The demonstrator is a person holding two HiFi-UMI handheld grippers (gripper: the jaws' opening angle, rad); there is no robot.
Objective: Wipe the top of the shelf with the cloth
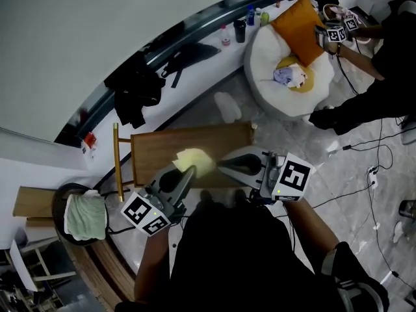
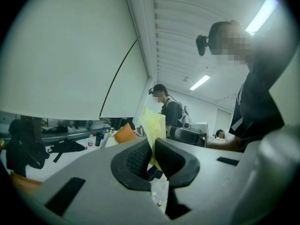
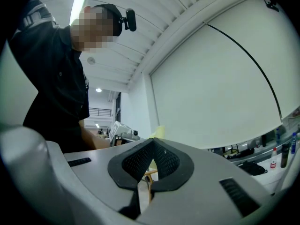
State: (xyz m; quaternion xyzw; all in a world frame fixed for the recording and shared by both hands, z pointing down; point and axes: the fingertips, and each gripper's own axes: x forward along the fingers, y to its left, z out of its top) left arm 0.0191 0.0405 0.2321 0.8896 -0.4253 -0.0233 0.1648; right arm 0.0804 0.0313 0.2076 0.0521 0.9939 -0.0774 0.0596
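above the wooden shelf (image 1: 162, 149), the left hand-held gripper (image 1: 187, 172) is clamped on the yellow cloth (image 1: 195, 159), presumably to bring it to the top for wiping. the right hand-held gripper (image 1: 221, 164), closed on nothing, waits just beside.
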